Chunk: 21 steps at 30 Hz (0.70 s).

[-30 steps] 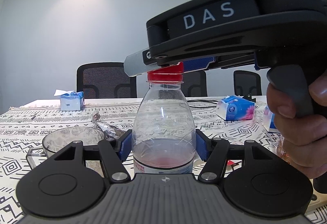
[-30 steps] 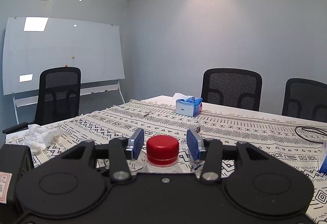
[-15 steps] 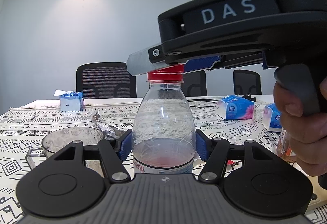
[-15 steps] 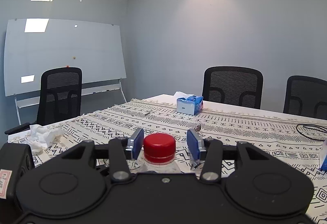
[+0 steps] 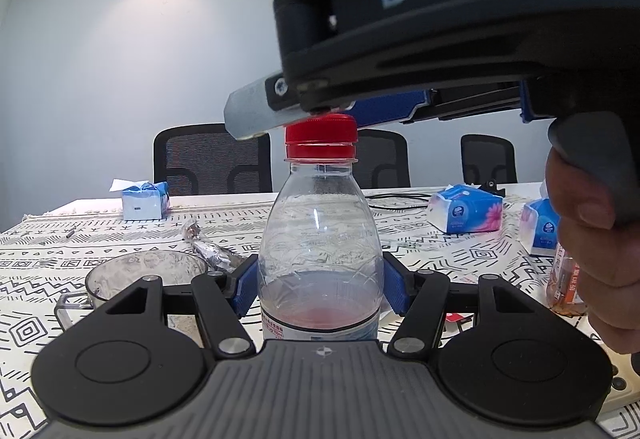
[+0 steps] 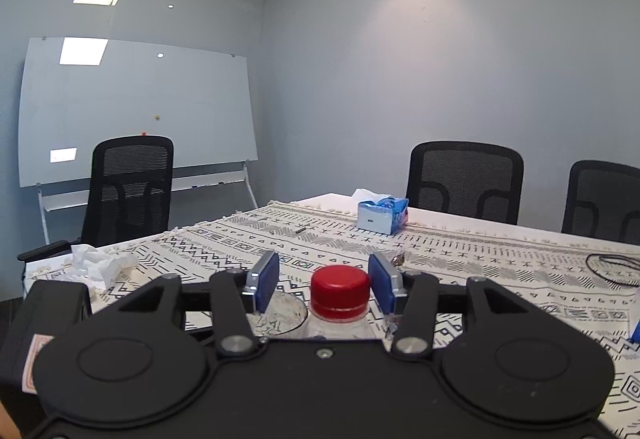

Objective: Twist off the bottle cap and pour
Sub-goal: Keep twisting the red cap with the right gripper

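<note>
A clear plastic bottle (image 5: 320, 239) with a little pink liquid stands upright on the patterned tablecloth. My left gripper (image 5: 320, 287) is shut on the bottle's body. Its red cap (image 5: 321, 138) is on the neck. My right gripper (image 6: 326, 279) is open, with its blue pads either side of the red cap (image 6: 340, 291); the right pad is close to it and the left pad stands clearly apart. In the left wrist view the right gripper (image 5: 316, 107) sits just above and around the cap. A glass cup (image 5: 144, 273) stands left of the bottle.
Tissue packs lie at the back left (image 5: 144, 199) and right (image 5: 466, 209). A foil wrapper (image 5: 208, 247) lies behind the cup. A small bottle (image 5: 564, 279) stands at the right edge. Black chairs (image 6: 466, 181) line the table; crumpled tissue (image 6: 100, 263) lies at the left corner.
The right gripper has moved up and to the right relative to the cap, so the cap now shows more below its fingers. The left gripper and bottle have not moved.
</note>
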{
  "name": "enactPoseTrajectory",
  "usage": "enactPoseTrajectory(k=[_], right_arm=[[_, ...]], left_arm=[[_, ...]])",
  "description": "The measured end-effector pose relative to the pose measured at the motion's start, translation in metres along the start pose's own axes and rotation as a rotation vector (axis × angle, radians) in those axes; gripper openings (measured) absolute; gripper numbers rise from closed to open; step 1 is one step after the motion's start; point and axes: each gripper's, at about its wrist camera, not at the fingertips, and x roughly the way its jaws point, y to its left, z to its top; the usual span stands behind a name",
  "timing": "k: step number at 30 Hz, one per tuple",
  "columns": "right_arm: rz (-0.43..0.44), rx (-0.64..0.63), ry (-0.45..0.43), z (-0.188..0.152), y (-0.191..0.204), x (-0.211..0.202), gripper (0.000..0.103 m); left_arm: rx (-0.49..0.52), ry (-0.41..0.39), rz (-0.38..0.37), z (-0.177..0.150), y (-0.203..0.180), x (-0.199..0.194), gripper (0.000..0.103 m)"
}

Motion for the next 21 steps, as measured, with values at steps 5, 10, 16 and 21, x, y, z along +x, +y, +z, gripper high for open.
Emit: enactPoseTrajectory(k=[5, 10, 16, 21], right_arm=[[-0.013, -0.029, 0.004, 0.000, -0.004, 0.004, 0.033], [0.016, -0.022, 0.030, 0.002, -0.011, 0.005, 0.034], [0.025, -0.032, 0.043, 0.002, -0.011, 0.009, 0.033], [0.079, -0.051, 0.044, 0.002, -0.020, 0.009, 0.033]], left_arm=[[0.002, 0.001, -0.003, 0.000, -0.001, -0.001, 0.059], [0.009, 0.001, 0.000, 0.000, -0.002, -0.002, 0.059], [0.001, 0.003, -0.002, 0.000, -0.001, -0.002, 0.059], [0.002, 0.002, -0.006, 0.000, -0.001, -0.002, 0.059]])
